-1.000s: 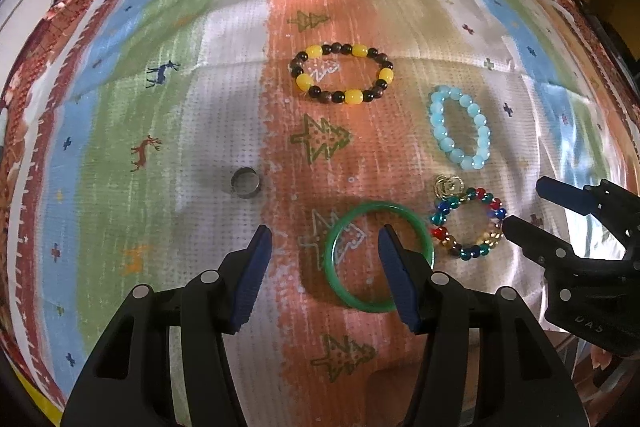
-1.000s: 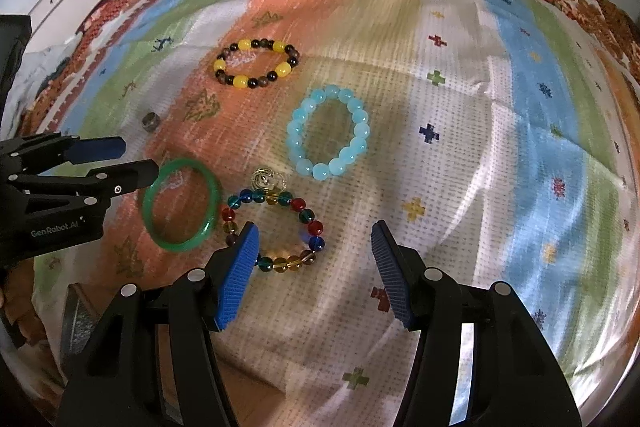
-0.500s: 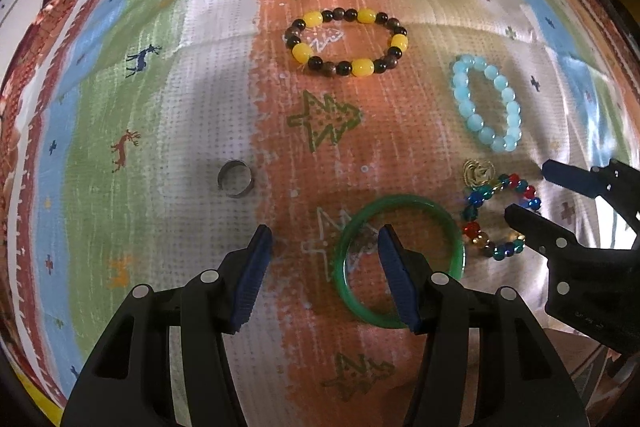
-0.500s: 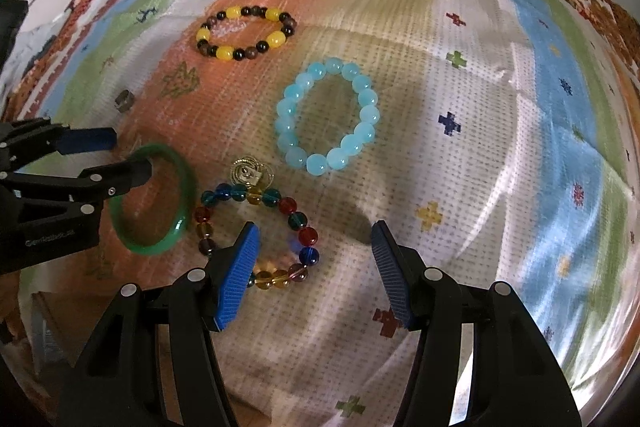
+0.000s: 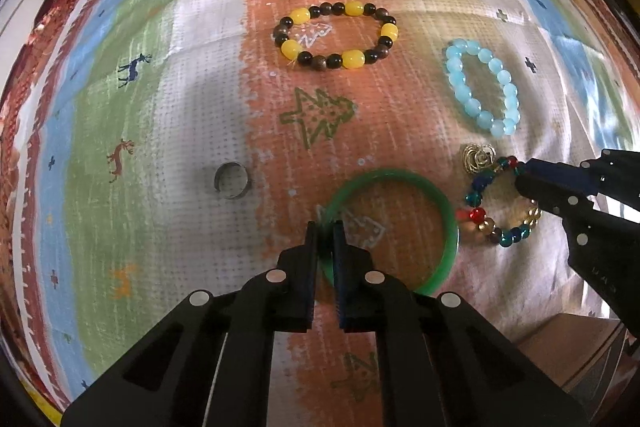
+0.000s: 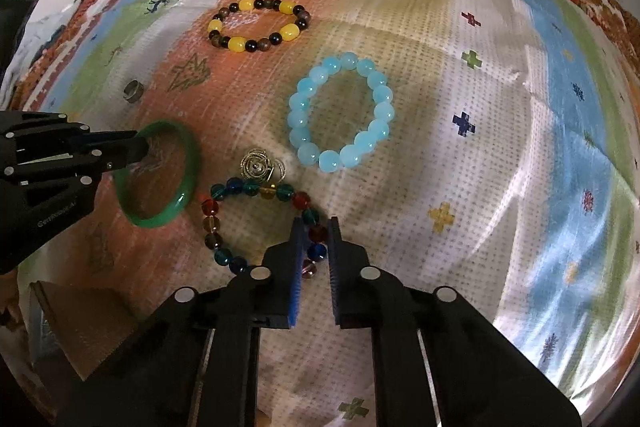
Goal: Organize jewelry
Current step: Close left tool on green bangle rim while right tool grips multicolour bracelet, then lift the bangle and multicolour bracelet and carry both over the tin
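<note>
In the left wrist view, the left gripper point(image 5: 326, 231) points steeply down, and its jaws have just been closing; they now stand almost together and pinch the near-left rim of the smooth green bangle point(image 5: 448, 223). The bangle lies flat on the patterned striped cloth point(image 5: 168, 99) over the desk, with its ring spreading away to the right of the jaws. In the right wrist view, the right gripper point(image 6: 314, 231) also tilts steeply down, and its jaws have just been closing as well; they press on the beads at the near-right side of the multicoloured glass bead bracelet with a gold wire charm point(image 6: 212, 223), whose loop lies to the left of them. The two pieces lie just beside each other, so I judge that lifting straight up is the safe way. Farther off rest the small grey metal ring point(image 5: 232, 181), the pale blue bead bracelet point(image 6: 340, 115), and the yellow and dark brown bead bracelet point(image 5: 336, 35), all apart from both grippers.
</note>
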`<state>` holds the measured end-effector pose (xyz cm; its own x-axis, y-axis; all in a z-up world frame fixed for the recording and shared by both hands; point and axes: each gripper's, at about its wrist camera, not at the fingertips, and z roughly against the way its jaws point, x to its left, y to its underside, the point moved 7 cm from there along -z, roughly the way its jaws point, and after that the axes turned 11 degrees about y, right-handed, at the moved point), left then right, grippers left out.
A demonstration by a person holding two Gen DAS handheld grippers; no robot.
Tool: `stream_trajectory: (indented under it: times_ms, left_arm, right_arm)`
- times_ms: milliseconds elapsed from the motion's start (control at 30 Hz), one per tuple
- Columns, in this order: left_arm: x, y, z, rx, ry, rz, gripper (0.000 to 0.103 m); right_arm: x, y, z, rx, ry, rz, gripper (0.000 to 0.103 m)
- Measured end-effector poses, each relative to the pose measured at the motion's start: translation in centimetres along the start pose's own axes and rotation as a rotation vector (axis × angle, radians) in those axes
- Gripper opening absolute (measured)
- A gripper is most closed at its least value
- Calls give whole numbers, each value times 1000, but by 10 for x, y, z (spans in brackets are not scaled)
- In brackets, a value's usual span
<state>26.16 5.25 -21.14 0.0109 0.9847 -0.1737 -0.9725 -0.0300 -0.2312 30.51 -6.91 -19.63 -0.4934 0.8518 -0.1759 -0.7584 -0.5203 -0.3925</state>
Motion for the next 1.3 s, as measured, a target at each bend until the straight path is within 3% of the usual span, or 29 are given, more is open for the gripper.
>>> stream_trajectory:
  times_ms: [533,1300]
  left_arm:
    - [-13,-8,36,-77,69,-3,7]
    - [-26,13,93,-215,106,43,8]
  right_arm:
    - [-3,1,55,-125,-16,-27,10]
    - [5,17,111,-240,-22,-33,10]
